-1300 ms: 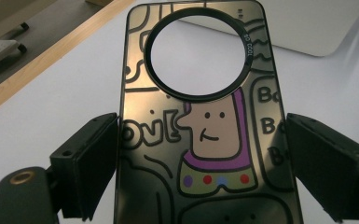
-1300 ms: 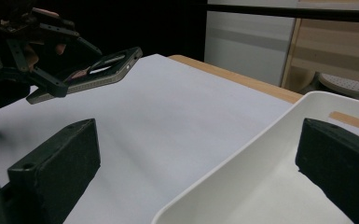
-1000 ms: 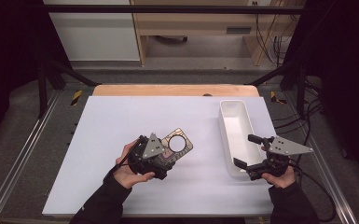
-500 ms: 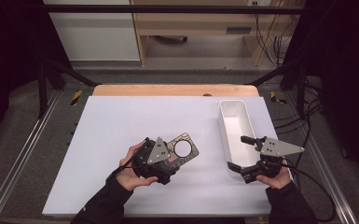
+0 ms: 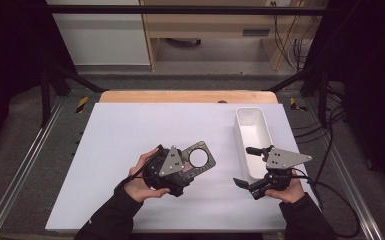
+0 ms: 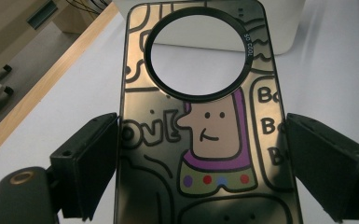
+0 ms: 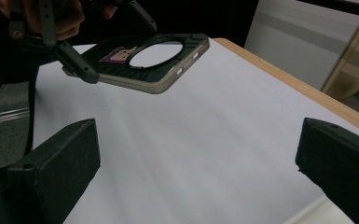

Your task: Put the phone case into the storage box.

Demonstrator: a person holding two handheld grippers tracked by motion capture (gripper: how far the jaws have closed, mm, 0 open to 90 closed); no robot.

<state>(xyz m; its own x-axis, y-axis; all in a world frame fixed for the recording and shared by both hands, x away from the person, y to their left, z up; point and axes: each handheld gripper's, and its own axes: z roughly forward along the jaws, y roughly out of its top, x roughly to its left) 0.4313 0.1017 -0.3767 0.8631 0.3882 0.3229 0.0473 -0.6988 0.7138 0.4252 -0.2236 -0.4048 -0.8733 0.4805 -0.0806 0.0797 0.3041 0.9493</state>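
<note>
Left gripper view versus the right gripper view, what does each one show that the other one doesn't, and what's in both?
The left gripper view alone shows the cartoon print on the phone case: a smiling figure in purple, coloured dots and bubble lettering, with the left gripper clamping the case by its two long edges. The right gripper view alone shows the case's grey side wall with its small cutouts, held clear above the table, a hand behind it, and the right gripper with jaws wide apart and nothing between them. Both show the case with its large round opening and the table's wooden edge.
</note>
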